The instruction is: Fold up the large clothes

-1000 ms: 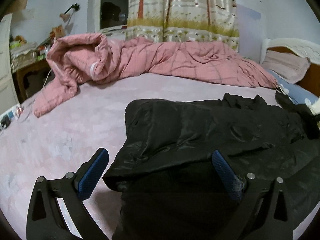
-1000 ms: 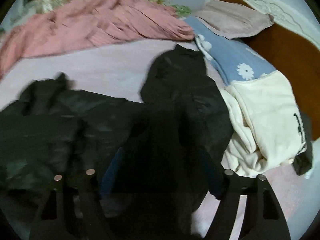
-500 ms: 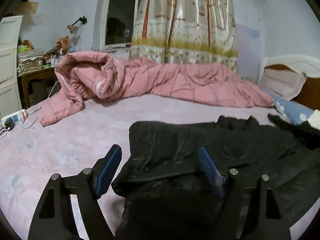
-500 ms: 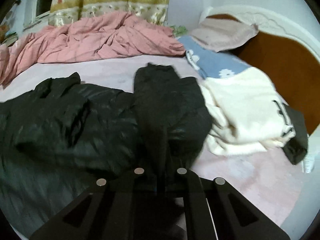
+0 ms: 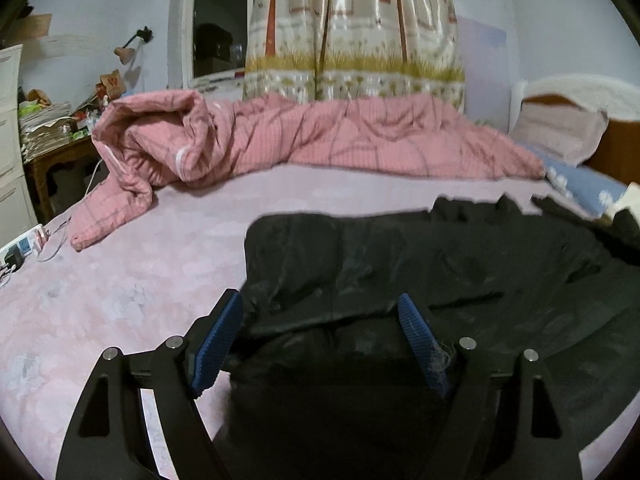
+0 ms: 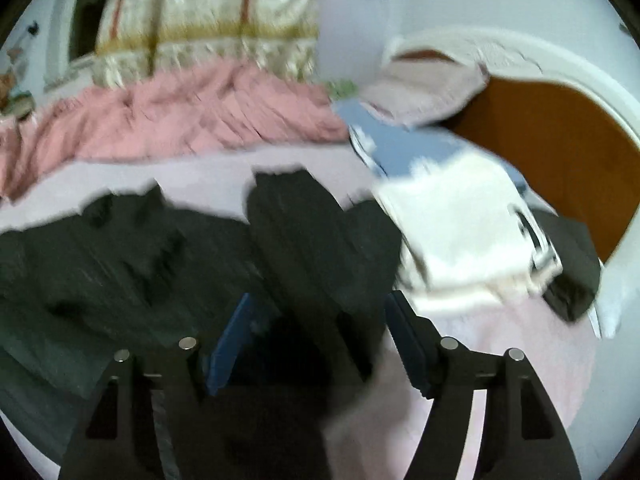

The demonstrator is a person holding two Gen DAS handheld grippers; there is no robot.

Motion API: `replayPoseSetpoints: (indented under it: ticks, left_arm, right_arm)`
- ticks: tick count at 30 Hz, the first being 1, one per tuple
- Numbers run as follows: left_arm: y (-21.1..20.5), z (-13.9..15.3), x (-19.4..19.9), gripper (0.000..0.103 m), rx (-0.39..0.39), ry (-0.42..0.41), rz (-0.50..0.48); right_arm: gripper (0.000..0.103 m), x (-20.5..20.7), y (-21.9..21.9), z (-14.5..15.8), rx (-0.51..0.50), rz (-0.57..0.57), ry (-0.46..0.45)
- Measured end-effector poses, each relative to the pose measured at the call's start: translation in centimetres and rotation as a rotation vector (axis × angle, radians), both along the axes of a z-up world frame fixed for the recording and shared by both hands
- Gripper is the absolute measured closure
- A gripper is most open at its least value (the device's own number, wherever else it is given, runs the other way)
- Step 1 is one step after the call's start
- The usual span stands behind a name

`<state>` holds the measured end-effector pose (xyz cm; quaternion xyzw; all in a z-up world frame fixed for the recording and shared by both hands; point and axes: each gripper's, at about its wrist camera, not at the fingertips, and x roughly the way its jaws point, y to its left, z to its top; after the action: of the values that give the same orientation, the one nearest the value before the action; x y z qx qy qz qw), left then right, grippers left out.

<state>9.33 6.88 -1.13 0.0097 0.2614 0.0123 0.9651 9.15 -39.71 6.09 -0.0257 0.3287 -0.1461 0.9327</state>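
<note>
While the black jacket (image 5: 460,264) lies lengthwise across the bed (image 5: 120,300), we see both claws parted: left claw (image 5: 320,340) straddles its hem, right claw (image 6: 316,340), just reopened, straddles a sleeve (image 6: 304,232).

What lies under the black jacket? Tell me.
The black jacket lies spread on the pink bedsheet, visible around it. Anything else beneath is covered by the fabric.
</note>
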Motion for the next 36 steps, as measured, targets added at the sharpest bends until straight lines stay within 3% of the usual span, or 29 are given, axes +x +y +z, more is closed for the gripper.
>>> replayPoseSetpoints:
  ticks: [2, 5, 10, 13, 14, 15, 16, 17, 18, 24, 32, 36]
  left_arm:
    - [-0.1, -0.7, 0.6, 0.024, 0.005, 0.031, 0.012]
    - [-0.1, -1.4, 1.1, 0.024, 0.008, 0.064, 0.024]
    - [-0.4, -1.8, 1.2, 0.024, 0.022, 0.072, 0.03]
    - [-0.3, -1.9, 1.4, 0.023, 0.023, 0.081, 0.027]
    - [-0.2, -1.9, 1.5, 0.023, 0.019, 0.084, 0.025]
    - [-0.1, -1.9, 1.5, 0.023, 0.015, 0.086, 0.024]
    - [-0.1, -1.9, 1.5, 0.023, 0.012, 0.089, 0.022]
    - [0.0, -1.9, 1.6, 0.023, 0.01, 0.091, 0.021]
    - [0.0, -1.9, 1.6, 0.023, 0.009, 0.092, 0.02]
    - [-0.2, -1.4, 1.1, 0.024, 0.015, 0.062, 0.035]
    - [-0.6, 0.0, -0.5, 0.023, -0.005, -0.007, -0.006]
    - [-0.4, 0.1, -0.8, 0.023, -0.023, -0.007, -0.005]
  right_arm:
    - [0.033, 1.7, 0.9, 1.3, 0.012, 0.029, -0.014]
    - [0.033, 6.4, 1.8, 1.4, 0.019, 0.055, 0.053]
    - [0.033, 14.5, 1.4, -3.4, 0.007, -0.023, 0.216]
    - [0.033, 17.0, 0.1, -6.9, -0.013, -0.082, 0.328]
    - [0.039, 17.3, -0.5, -7.4, 0.006, -0.104, 0.333]
    - [0.052, 17.4, -0.9, -7.6, 0.028, -0.11, 0.321]
    - [0.063, 17.4, -1.1, -7.5, 0.036, -0.108, 0.31]
    - [0.086, 17.5, -1.1, -7.4, 0.039, -0.106, 0.31]
    - [0.095, 17.5, -1.2, -7.4, 0.041, -0.104, 0.314]
    - [0.096, 14.5, 1.9, -3.6, -0.023, 0.001, 0.2]
    - [0.096, 5.0, 11.6, 3.2, -0.068, 0.328, -0.028]
    - [0.096, 3.2, 14.2, 3.5, -0.212, 0.32, -0.047]
